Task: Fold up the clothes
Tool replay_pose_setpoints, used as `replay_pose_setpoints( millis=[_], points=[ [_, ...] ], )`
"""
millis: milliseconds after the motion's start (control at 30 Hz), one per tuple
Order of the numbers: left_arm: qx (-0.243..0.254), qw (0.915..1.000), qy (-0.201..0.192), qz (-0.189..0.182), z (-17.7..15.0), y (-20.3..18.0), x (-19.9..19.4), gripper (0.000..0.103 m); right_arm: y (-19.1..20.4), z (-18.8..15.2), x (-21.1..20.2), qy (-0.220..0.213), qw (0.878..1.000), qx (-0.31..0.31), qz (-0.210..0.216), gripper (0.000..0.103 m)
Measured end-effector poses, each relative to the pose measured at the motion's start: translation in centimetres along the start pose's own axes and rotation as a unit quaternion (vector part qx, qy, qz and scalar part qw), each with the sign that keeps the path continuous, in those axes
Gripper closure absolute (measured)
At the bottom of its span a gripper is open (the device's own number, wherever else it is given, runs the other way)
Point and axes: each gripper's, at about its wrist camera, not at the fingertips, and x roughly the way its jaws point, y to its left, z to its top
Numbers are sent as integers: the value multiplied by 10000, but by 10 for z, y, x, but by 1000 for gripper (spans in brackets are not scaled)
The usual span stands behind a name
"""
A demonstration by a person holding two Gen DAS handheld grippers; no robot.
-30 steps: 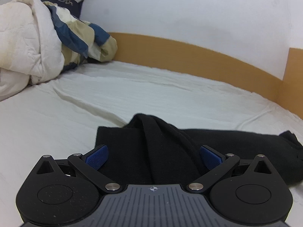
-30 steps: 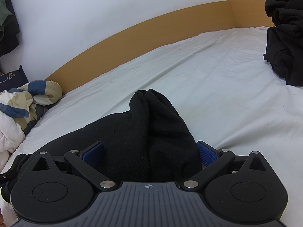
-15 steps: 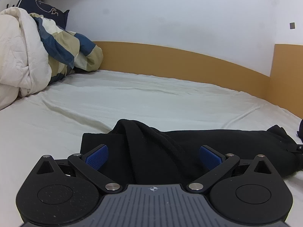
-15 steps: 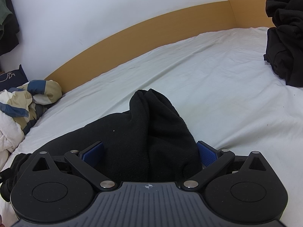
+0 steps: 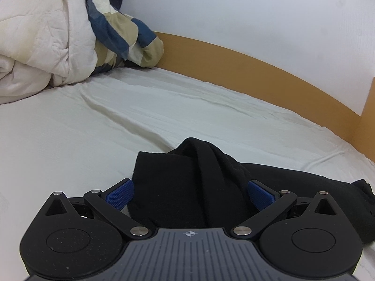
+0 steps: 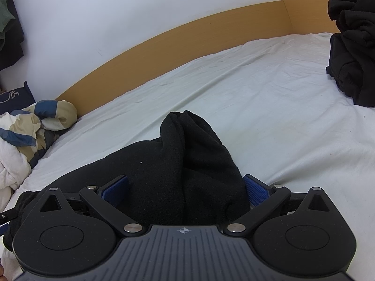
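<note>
Left wrist view first: the left gripper (image 5: pixel 189 193) has its blue pads (image 5: pixel 119 193) spread wide, with a bunched ridge of the black garment (image 5: pixel 194 171) sitting between them, so nothing looks pinched, though whether the cloth touches either pad is hard to tell. Compared with half a second back, this camera has tipped downward again; the wooden bed rail (image 5: pixel 257 70) rides higher and the rolled duvet (image 5: pixel 42 46) fills more of the corner beyond the garment. Over on the right wrist view, almost nothing has moved: the right gripper (image 6: pixel 185 188) sits just as it did, fingers apart around its own hump of the black garment (image 6: pixel 187 159). The garment lies stretched across the white sheet (image 6: pixel 269 117), one end under each tool. A dark clothes pile (image 6: pixel 351 46) waits well apart from the garment, toward the far corner by the rail. My read: both tools are settling into place over their ends, and closing on the fabric looks like the step that comes before any lift and fold.
</note>
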Motion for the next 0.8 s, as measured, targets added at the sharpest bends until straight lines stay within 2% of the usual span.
replay_pose_setpoints(
  millis=[100,167,267,367,500,533,667,800],
  points=[
    [-151,9991,-217,335,2,7,-7,1,-1,0,-1,-12,10000,6,-3,0],
    [-362,9984,-275,339,4,14,-10,1,-1,0,-4,-74,10000,21,-47,0],
    [-524,9982,-287,71,5,19,-14,1,-2,-2,-8,-190,9997,126,-94,0],
    [-424,9984,-287,-243,5,16,-17,1,-5,-3,-11,-263,9994,217,-50,0],
    [-56,9984,123,-554,0,1,-8,1,-12,-4,-11,-293,9984,471,-48,0],
    [-3,9981,191,-590,0,-1,-6,1,-14,-5,-11,-304,9981,533,-22,0],
    [-153,9981,-43,-602,0,2,-11,1,-17,-5,-11,-321,9977,602,31,0],
    [-314,9983,-29,-488,0,5,-9,1,-16,-3,-9,-287,9980,554,44,0]
  ],
)
